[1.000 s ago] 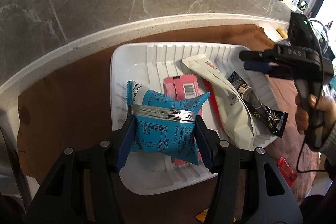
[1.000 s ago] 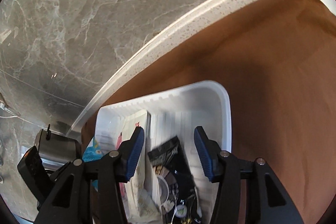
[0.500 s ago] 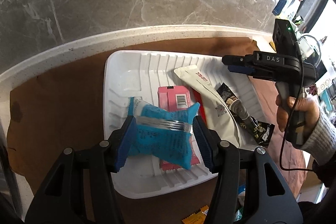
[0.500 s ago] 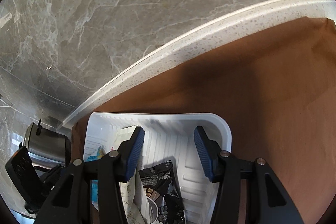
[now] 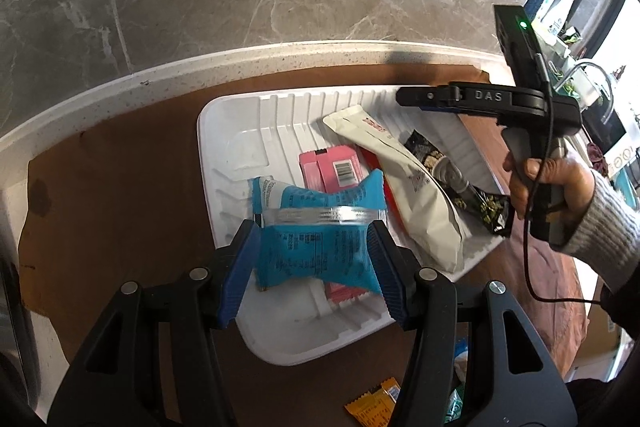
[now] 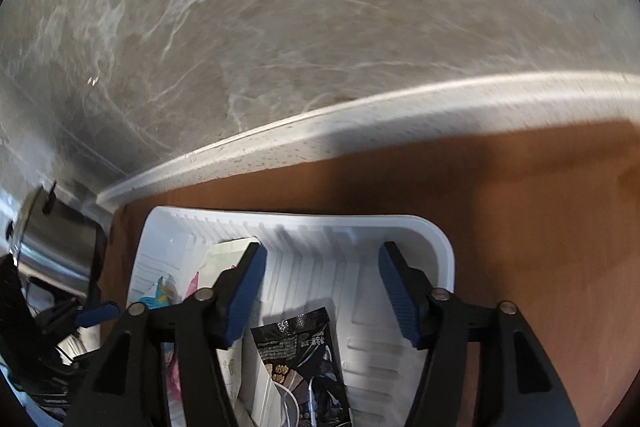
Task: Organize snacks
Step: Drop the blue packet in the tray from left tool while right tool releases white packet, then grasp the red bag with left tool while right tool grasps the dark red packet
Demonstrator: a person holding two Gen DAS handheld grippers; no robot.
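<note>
Blue snack packet [image 5: 316, 247] clamped crosswise in left gripper [image 5: 314, 261], long axis across the fingers, over white tray [image 5: 224, 131]'s near end; right gripper [image 6: 322, 289] fingers apart, empty, over far end; in tray: one pink, one white, one black packet.

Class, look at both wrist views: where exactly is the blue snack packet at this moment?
In the left wrist view the blue snack packet sits pinched between the left gripper's fingers, above the white tray's near-left part, overlapping the pink packet.
</note>
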